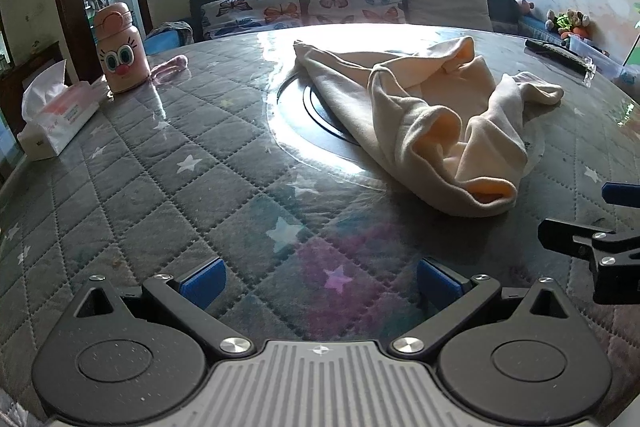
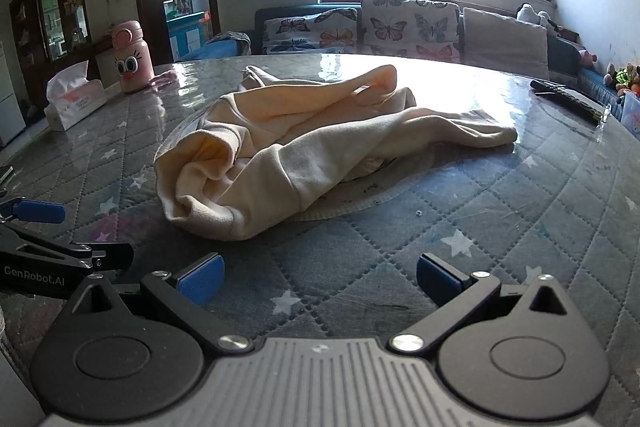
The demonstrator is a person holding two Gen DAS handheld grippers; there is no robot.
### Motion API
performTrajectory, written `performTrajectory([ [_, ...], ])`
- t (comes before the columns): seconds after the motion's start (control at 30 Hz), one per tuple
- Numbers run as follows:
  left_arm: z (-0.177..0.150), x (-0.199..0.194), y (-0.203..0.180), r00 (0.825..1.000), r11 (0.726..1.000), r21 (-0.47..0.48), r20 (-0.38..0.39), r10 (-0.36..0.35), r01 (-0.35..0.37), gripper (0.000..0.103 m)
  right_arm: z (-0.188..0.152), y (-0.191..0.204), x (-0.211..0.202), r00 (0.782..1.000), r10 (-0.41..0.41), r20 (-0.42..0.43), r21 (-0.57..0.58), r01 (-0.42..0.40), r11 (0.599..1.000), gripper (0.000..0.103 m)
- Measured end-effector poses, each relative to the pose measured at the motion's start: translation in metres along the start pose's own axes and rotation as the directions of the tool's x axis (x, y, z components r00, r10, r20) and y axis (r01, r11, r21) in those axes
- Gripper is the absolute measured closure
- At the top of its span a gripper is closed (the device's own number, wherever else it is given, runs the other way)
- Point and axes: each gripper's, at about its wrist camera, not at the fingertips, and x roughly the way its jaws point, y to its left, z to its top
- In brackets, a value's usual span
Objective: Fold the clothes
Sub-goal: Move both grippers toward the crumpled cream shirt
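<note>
Nearest: left claw point(image 1: 319, 283) and right claw point(image 2: 318, 281), each with blue pads spread apart, empty, above the quilted desk point(image 1: 160, 187). Mid-desk: one cream garment point(image 1: 432, 131), crumpled, long axis running near-right to far-left, cuffed opening facing near. Far left: one pink bottle point(image 1: 120, 47), one tissue box point(image 1: 56, 123).

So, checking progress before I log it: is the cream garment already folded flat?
No, the cream garment lies crumpled in a loose heap on the table.

The tissue box point(image 1: 56, 119) lettering is too small to read.
</note>
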Motion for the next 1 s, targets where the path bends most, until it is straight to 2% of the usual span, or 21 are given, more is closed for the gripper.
performTrajectory([
  [0.53, 0.008, 0.007, -0.005, 1.0, 1.0, 0.017, -0.009, -0.013, 0.013, 0.0, 0.001, 0.0, 0.008, 1.0, 0.013, -0.028, -0.001, -0.013, 1.0, 0.0],
  [1.0, 0.017, 0.014, -0.006, 0.999, 0.999, 0.02, -0.031, -0.026, 0.027, 0.0, -0.001, 0.006, 0.013, 0.999, -0.011, -0.048, -0.051, 0.008, 0.999, 0.0],
])
